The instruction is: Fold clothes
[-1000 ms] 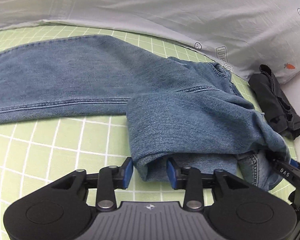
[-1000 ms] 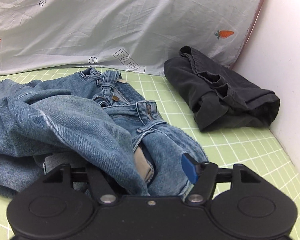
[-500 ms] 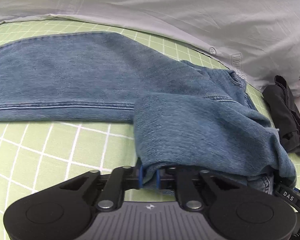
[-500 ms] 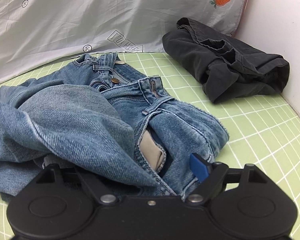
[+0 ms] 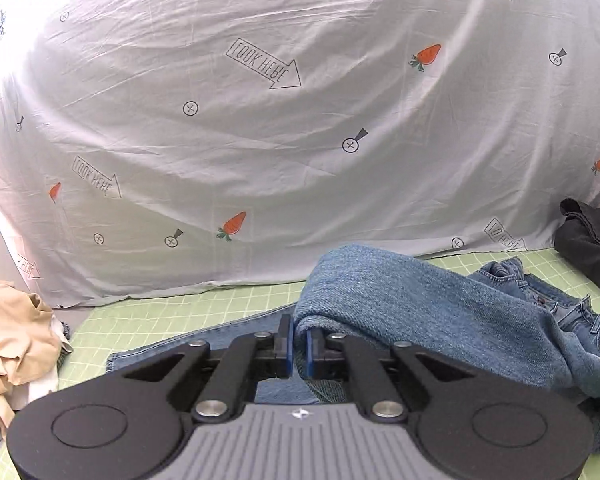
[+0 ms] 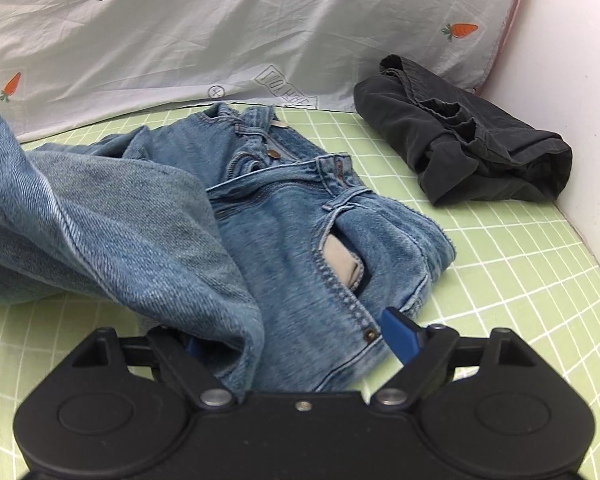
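Blue jeans (image 5: 420, 304) lie on a green gridded sheet (image 6: 500, 260). My left gripper (image 5: 298, 348) is closing its blue pads on the folded edge of one jeans leg, which is lifted off the sheet and drapes away to the right. In the right wrist view the jeans' waist and pocket (image 6: 300, 220) lie flat, with the lifted leg hanging across the left. My right gripper (image 6: 294, 338) stands wide open low over the hip of the jeans. Denim lies between its fingers; the right pad (image 6: 398, 334) is clear of the cloth and the left finger is hidden under the leg.
A folded black garment (image 6: 460, 152) lies at the far right against a white wall (image 6: 580, 80). A white carrot-print sheet (image 5: 300, 120) rises behind the bed. Crumpled beige cloth (image 5: 12, 340) sits at the left edge.
My left gripper shut on the jeans leg's edge, then rose and tipped up, lifting the leg. My right gripper opened wider and slid back along the waist.
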### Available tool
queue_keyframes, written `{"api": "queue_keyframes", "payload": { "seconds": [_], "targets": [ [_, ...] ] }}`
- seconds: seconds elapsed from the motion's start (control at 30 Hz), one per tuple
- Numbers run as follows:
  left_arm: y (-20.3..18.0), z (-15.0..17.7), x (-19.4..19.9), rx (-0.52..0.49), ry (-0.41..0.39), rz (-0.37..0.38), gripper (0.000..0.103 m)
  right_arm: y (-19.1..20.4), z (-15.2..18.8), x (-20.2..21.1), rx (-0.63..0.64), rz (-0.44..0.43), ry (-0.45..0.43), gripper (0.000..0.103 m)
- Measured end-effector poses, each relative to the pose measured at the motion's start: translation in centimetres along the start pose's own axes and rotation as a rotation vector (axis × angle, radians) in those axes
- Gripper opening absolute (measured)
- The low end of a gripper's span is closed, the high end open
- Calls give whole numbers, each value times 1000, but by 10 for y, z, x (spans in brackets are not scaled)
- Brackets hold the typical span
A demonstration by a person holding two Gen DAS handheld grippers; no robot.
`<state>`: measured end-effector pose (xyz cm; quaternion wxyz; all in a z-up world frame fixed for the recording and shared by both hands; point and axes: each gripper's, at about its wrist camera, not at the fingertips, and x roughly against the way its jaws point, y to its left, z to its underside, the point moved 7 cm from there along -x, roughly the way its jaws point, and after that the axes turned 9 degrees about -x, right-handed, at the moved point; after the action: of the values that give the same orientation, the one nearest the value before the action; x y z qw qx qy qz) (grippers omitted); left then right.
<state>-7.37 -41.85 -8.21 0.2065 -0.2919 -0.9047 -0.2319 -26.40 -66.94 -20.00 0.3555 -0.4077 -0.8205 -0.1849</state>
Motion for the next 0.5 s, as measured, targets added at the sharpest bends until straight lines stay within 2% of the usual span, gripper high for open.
{"api": "queue_keyframes", "payload": {
  "seconds": [0.07, 0.17, 0.23, 0.33, 0.5],
  "targets": [
    [8, 20, -1, 14, 64, 18, 9, 10, 8, 5, 25, -1, 10, 85],
    [22, 77, -16, 187, 289, 160, 19, 19, 14, 10, 26, -2, 25, 85],
    [35, 108, -16, 323, 382, 222, 19, 25, 17, 15, 31, 2, 25, 85],
    [62, 125, -7, 442, 388, 226, 20, 31, 21, 25, 25, 4, 25, 85],
    [113, 123, 1, 613, 300, 230, 30, 44, 17, 41, -13, 30, -14, 85]
  ]
}}
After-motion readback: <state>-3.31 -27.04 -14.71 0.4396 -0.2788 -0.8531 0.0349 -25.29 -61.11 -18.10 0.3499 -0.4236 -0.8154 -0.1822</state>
